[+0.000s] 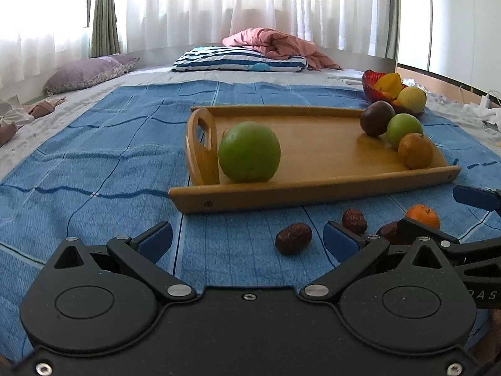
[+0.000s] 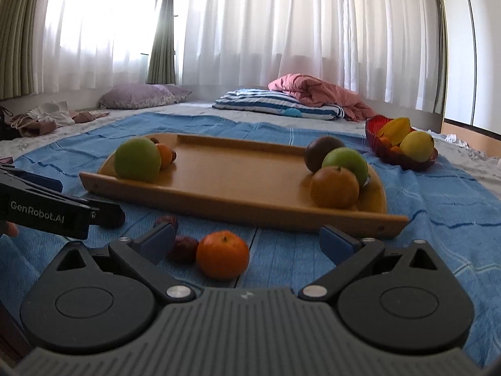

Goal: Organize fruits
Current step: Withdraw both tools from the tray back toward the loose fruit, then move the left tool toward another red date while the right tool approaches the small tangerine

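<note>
The right gripper (image 2: 247, 239) is holding its fingers wide open and empty around the small orange (image 2: 223, 254), so it should be closing gently; left gripper (image 1: 247, 239) is open too.

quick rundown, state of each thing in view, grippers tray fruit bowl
left gripper: open, empty, low over the blue cloth
right gripper: open, empty, orange between its fingers, not gripped
wooden tray: flat on the cloth, fruit at both ends, middle bare
loose orange: on the cloth, off the tray
red dates: on the cloth, off the tray
red bowl: upright, holding fruit
</note>
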{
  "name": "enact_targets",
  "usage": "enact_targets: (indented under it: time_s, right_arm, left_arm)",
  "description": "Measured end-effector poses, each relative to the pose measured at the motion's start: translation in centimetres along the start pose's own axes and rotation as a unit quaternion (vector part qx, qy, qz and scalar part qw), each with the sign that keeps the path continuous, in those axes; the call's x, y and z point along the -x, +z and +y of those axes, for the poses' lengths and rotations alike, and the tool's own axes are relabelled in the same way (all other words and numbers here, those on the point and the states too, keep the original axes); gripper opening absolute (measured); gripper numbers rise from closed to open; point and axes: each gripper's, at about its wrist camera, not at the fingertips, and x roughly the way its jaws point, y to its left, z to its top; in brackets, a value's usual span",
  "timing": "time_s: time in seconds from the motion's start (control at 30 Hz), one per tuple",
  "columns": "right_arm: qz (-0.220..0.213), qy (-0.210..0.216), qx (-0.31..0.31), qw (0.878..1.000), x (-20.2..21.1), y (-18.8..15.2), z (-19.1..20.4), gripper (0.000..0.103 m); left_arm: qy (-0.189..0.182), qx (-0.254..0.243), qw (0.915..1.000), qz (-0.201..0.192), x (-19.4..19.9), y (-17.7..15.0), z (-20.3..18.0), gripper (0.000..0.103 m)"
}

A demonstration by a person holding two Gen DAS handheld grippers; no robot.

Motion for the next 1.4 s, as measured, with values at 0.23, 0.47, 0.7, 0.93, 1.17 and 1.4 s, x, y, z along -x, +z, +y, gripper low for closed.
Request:
enact_targets:
  time_s: [0.23, 0.47, 0.7, 0.93, 1.17, 1.4]
  right_arm:
    - [0.002, 0.003, -0.017, 1.0, 0.0, -0.5, -0.2, 0.103]
    - [0.015, 0.006, -0.014, 1.0, -0.4, -0.7, -0.2, 0.103]
    - [0.032, 0.01, -0.011, 0.999, -0.9, -0.9, 0.0, 0.103]
    - [0.033, 0.009, -0.018, 0.999, -1.0, -1.1, 0.1, 0.103]
    - [0.028, -0.008, 0.0, 1.0, -0.9, -1.5, 0.7, 0.103]
    - [0.027, -0.009, -0.018, 0.999, -1.0, -1.7, 0.5, 0.103]
  left_arm:
    - [0.005, 0.006, 0.9999, 0.009, -0.5, -0.6, 0.2, 0.103]
    - [0.011, 0.005, 0.9999, 0.01, -1.1, -0.9, 0.1, 0.103]
    - [0.021, 0.009, 0.9997, 0.01, -1.5, -1.0, -0.2, 0.103]
    - [0.038, 0.014, 0.9991, 0.009, -1.6, -1.1, -0.5, 0.103]
    - [0.046, 0.016, 0.9988, 0.001, -1.6, -1.4, -0.7, 0.103]
    - [0.049, 0.017, 0.9986, 0.006, -1.5, -1.3, -0.7, 0.103]
